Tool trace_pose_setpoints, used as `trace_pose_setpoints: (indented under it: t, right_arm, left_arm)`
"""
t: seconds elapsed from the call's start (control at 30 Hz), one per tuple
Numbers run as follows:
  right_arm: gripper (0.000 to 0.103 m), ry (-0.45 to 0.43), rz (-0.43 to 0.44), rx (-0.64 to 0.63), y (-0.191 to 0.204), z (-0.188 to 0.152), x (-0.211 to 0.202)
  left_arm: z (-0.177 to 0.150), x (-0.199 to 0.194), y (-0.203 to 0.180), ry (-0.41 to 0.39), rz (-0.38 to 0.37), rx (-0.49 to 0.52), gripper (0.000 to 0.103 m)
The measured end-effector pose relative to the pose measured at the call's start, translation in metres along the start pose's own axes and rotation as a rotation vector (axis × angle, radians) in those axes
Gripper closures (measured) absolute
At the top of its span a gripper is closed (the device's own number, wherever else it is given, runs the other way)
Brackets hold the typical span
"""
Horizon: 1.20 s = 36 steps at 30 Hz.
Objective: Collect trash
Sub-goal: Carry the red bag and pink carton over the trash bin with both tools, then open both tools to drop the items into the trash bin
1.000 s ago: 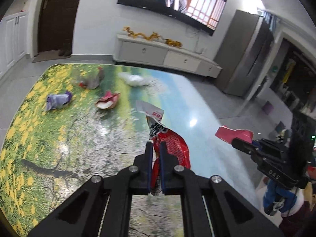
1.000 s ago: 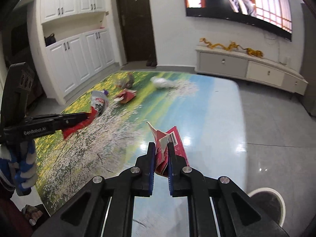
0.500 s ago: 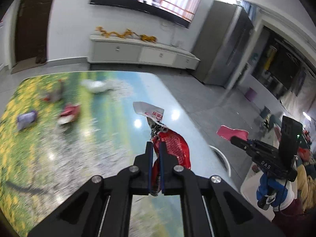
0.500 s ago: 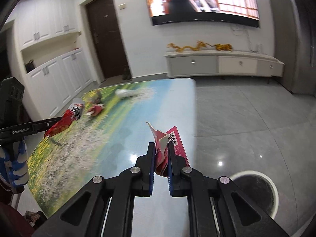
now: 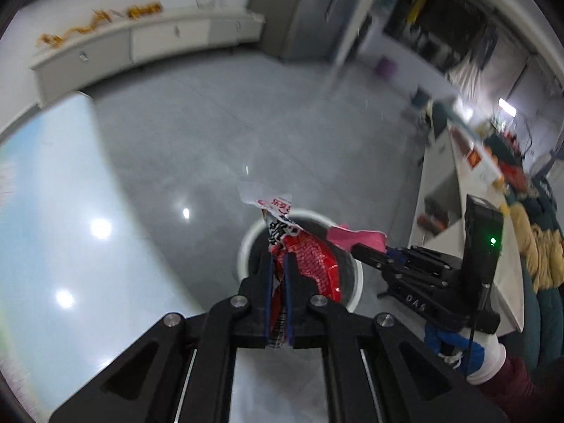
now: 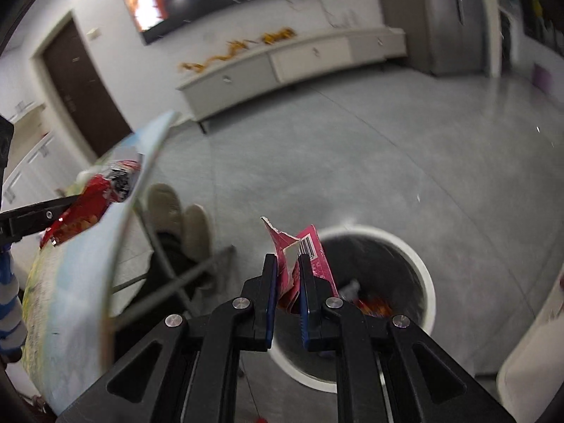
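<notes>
My left gripper (image 5: 277,264) is shut on a red snack wrapper (image 5: 310,264) and holds it above the round white-rimmed trash bin (image 5: 246,243) on the floor. My right gripper (image 6: 287,264) is shut on a pink torn wrapper (image 6: 315,257) and holds it over the left side of the same bin (image 6: 421,268), which has trash inside. The right gripper (image 5: 363,250) with its pink wrapper (image 5: 356,238) shows in the left wrist view. The left gripper's fingers (image 6: 38,213) with the red wrapper (image 6: 88,201) show at the left of the right wrist view.
The table (image 5: 53,229) with its printed landscape top lies to the left; its edge (image 6: 116,232) is close to the bin. A person's feet (image 6: 176,211) and a chair frame stand under it. A white TV cabinet (image 6: 299,60) lines the far wall. A cluttered counter (image 5: 469,176) stands on the right.
Both grippers have swung right, off the table and down toward the floor bin, each still holding its wrapper. The bin now lies right under them.
</notes>
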State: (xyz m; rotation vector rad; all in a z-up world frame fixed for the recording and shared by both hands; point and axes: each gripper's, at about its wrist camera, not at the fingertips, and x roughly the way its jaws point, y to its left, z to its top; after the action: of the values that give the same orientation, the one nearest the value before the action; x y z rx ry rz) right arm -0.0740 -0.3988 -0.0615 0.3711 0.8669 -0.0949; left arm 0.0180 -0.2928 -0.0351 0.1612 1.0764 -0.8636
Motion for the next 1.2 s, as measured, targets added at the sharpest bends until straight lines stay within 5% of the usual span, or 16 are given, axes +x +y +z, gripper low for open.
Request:
trace_pose_setpoints:
  t: [0.33,0.43,0.5,0.53,0.57,0.6,0.97,1.2]
  right_arm:
    - [0.085,0.170,-0.054,0.086,-0.052,-0.023,0.063]
    - [0.069,0.200,-0.064,0.088,-0.054,-0.025,0.075]
    - [0.057,0.210,-0.073,0.088,-0.057,-0.027,0.078]
    - [0.055,0.213,-0.076,0.089,-0.058,-0.027,0.079]
    - [0.052,0.214,-0.080,0.089,-0.058,-0.028,0.080]
    - [0.049,0.215,-0.082,0.090,-0.062,-0.025,0.079]
    - [0.045,0.193,-0.121,0.074,-0.060,-0.018,0.059]
    - [0.045,0.135,-0.152,0.056,-0.046,-0.008,0.027]
  left_arm:
    - [0.012,0.115,-0.030,0.282,0.025,-0.054,0.096]
    - [0.017,0.124,-0.030,0.319,0.020,-0.057,0.095]
    - [0.021,0.129,-0.029,0.338,0.011,-0.066,0.087]
    - [0.021,0.131,-0.028,0.342,0.009,-0.072,0.062]
    - [0.021,0.130,-0.026,0.341,0.009,-0.079,0.045]
    - [0.022,0.129,-0.025,0.330,0.011,-0.083,0.043]
    - [0.021,0.104,-0.033,0.251,-0.014,-0.084,0.043]
    - [0.016,0.042,-0.028,0.041,0.024,-0.029,0.043]
